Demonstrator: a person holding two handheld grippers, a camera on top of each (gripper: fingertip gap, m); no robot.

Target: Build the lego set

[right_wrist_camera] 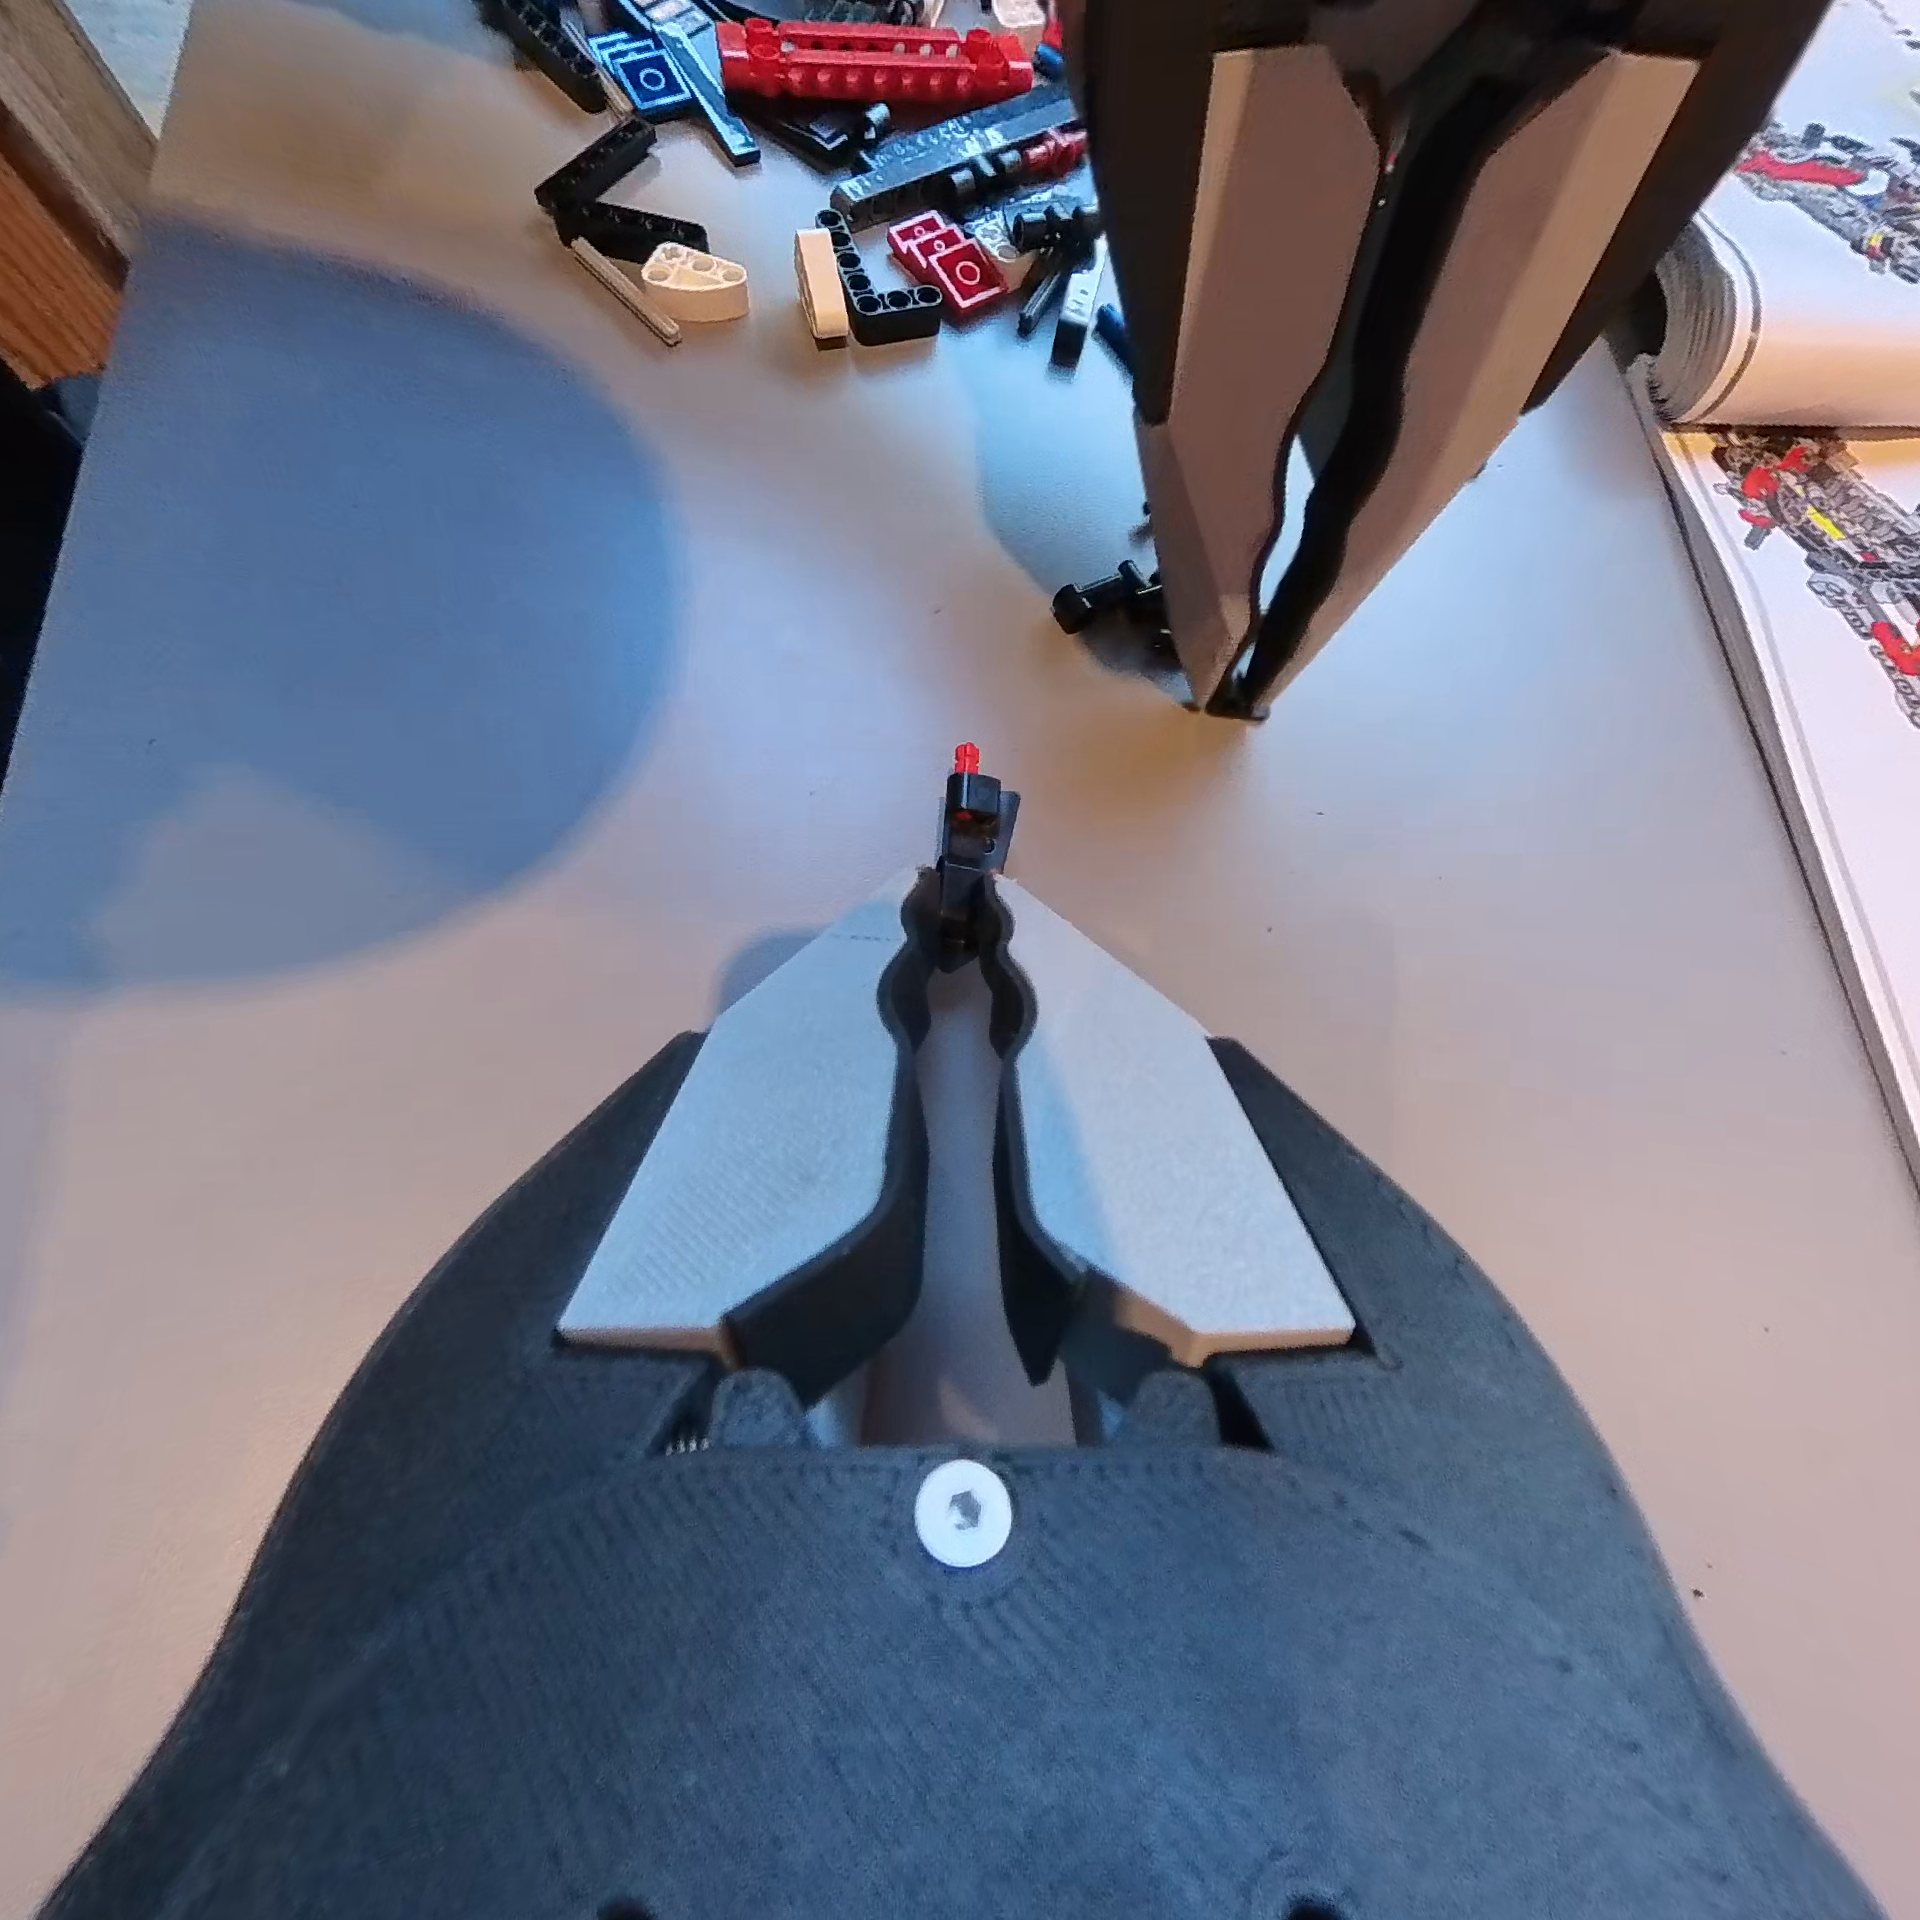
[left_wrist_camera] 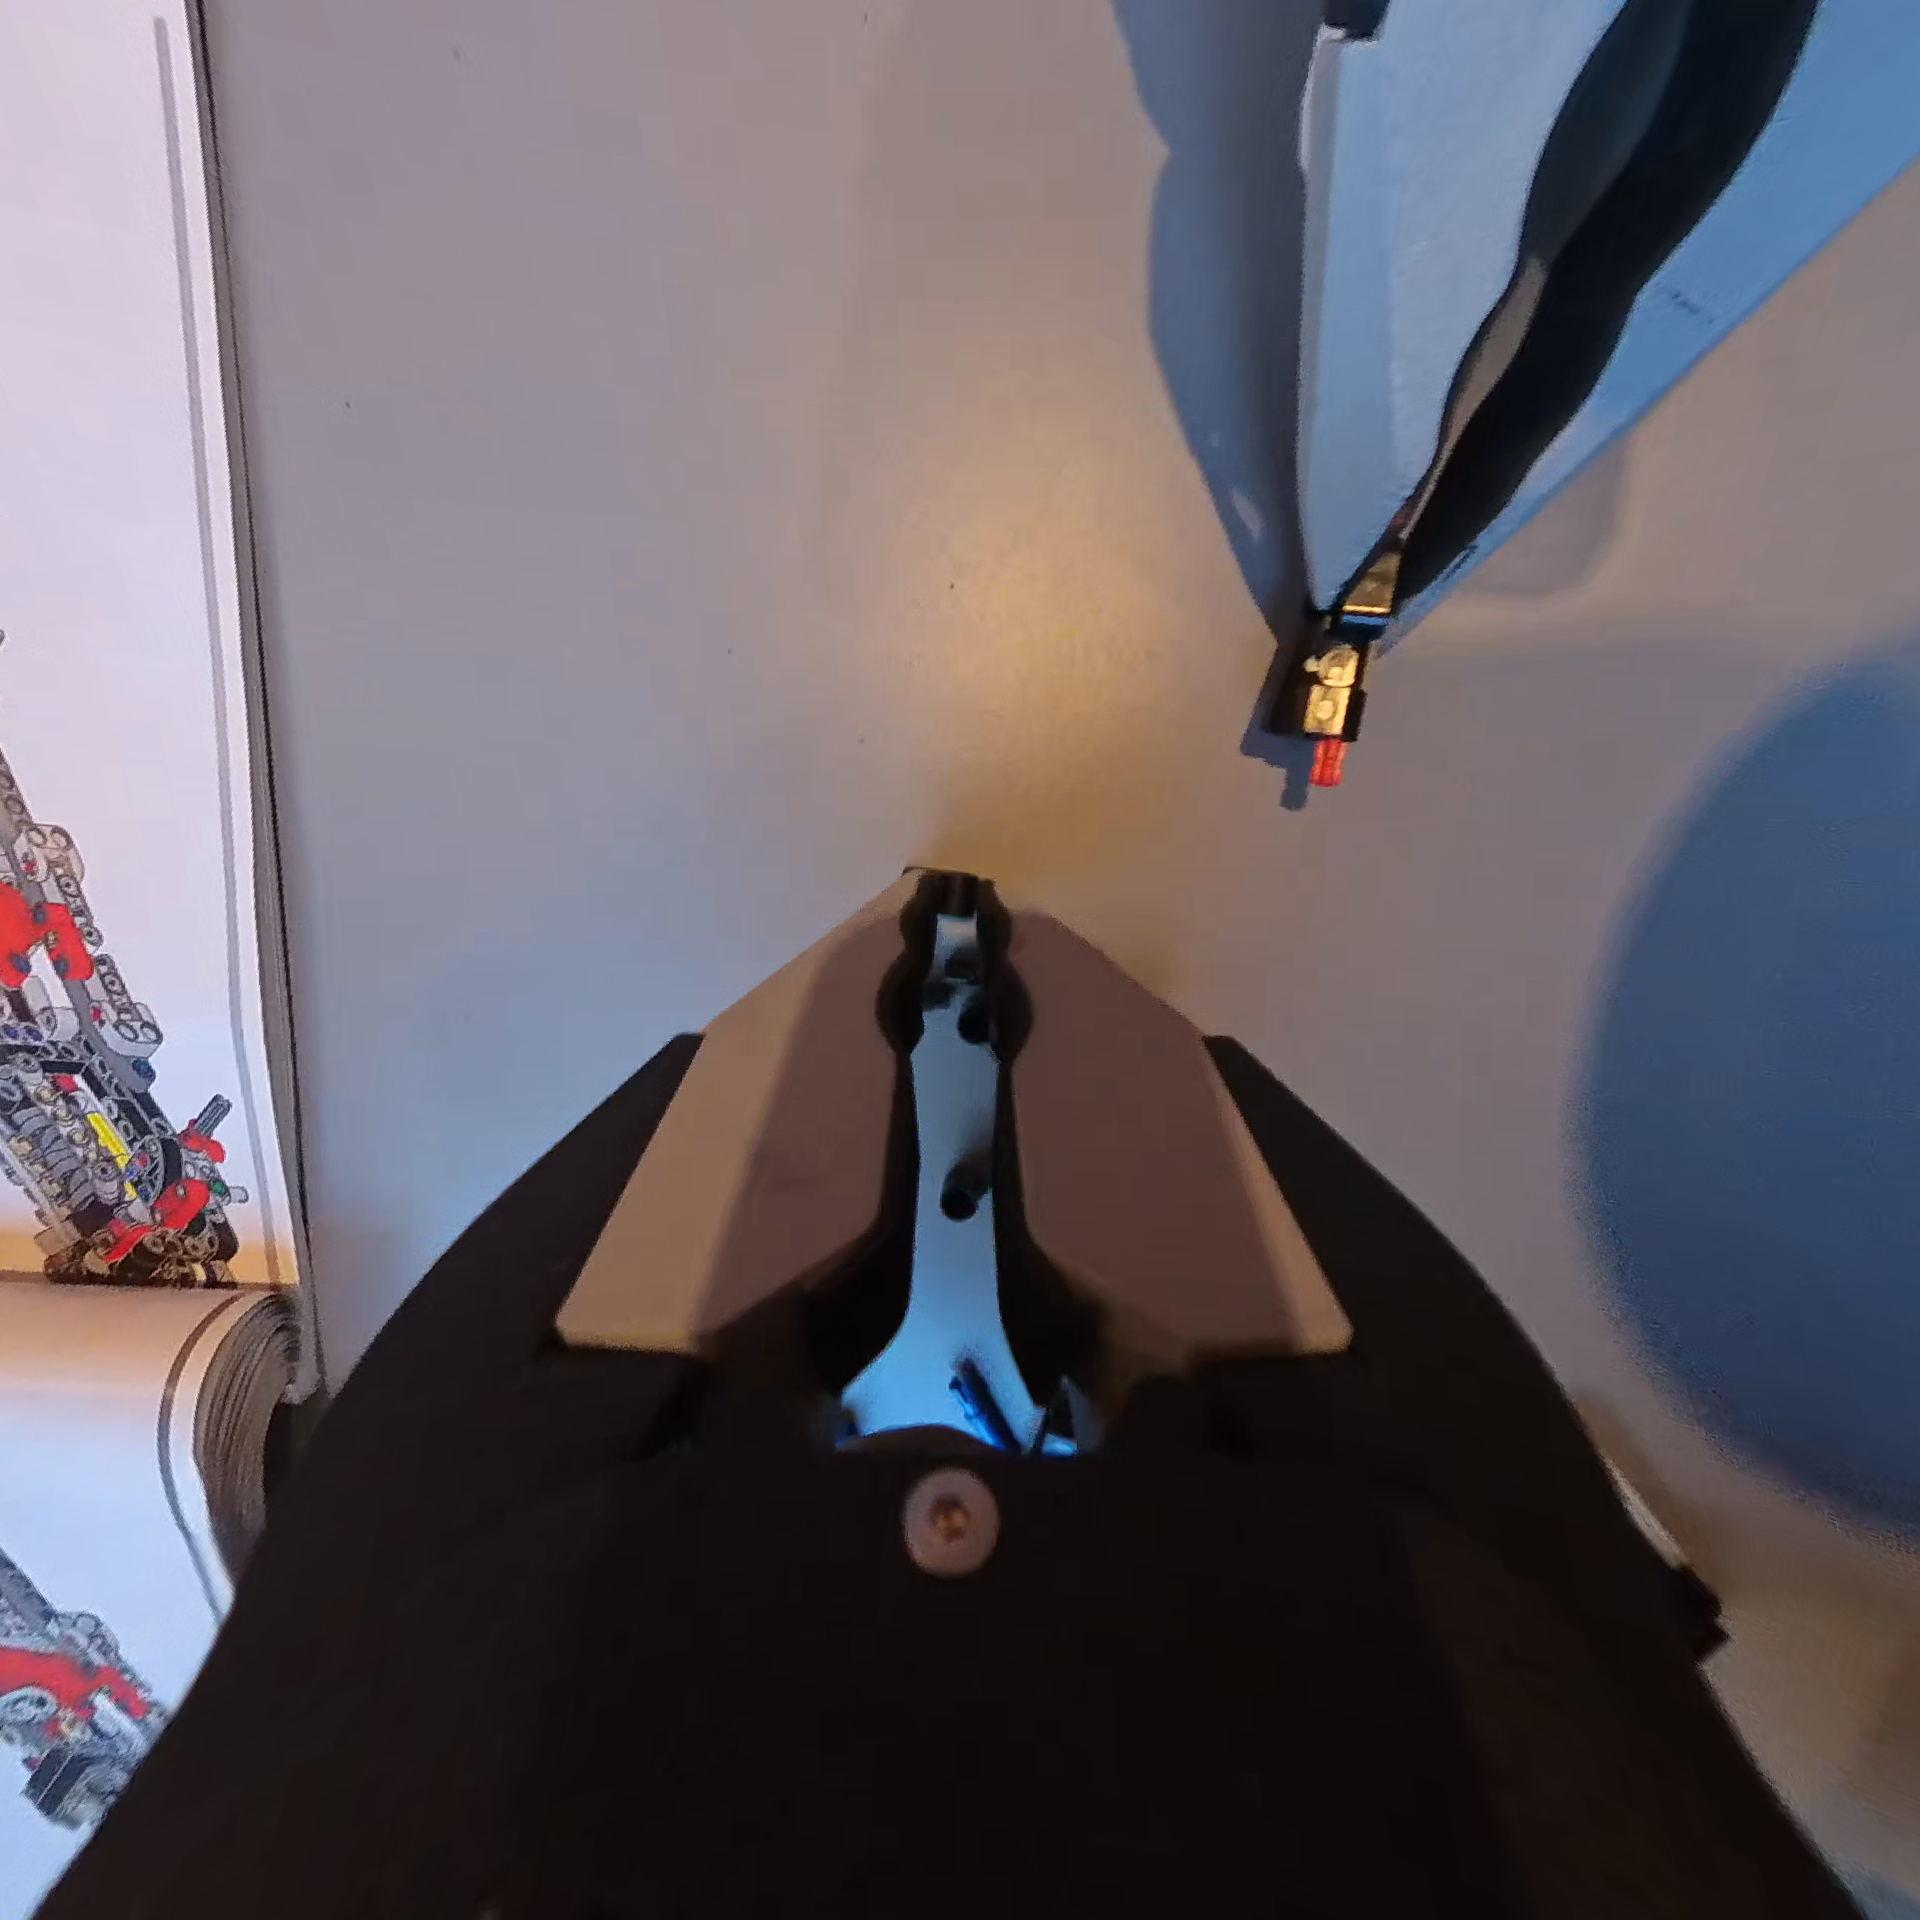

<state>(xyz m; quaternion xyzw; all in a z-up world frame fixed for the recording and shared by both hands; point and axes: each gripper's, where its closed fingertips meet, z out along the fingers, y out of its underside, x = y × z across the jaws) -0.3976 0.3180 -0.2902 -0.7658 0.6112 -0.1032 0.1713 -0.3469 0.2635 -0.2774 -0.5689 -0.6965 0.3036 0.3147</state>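
Note:
My right gripper (right_wrist_camera: 961,906) is shut on a small black connector (right_wrist_camera: 971,831) with a red pin (right_wrist_camera: 966,756) sticking out of its far end, held just above the table. It also shows in the left wrist view (left_wrist_camera: 1340,623) at the upper right, with the same black connector (left_wrist_camera: 1325,696). My left gripper (left_wrist_camera: 951,891) points down at the table, its tips closed on a small black pin (left_wrist_camera: 951,885). In the right wrist view the left gripper (right_wrist_camera: 1236,704) touches the table ahead and to the right. Loose black pins (right_wrist_camera: 1107,603) lie beside it.
A pile of loose parts lies at the far end of the table, with a red beam (right_wrist_camera: 873,62), black beams (right_wrist_camera: 613,218) and white pieces (right_wrist_camera: 696,275). An open instruction booklet (right_wrist_camera: 1829,540) lies along the right edge; it also shows in the left wrist view (left_wrist_camera: 104,727). My right fingertips sit around 8 cm from my left ones.

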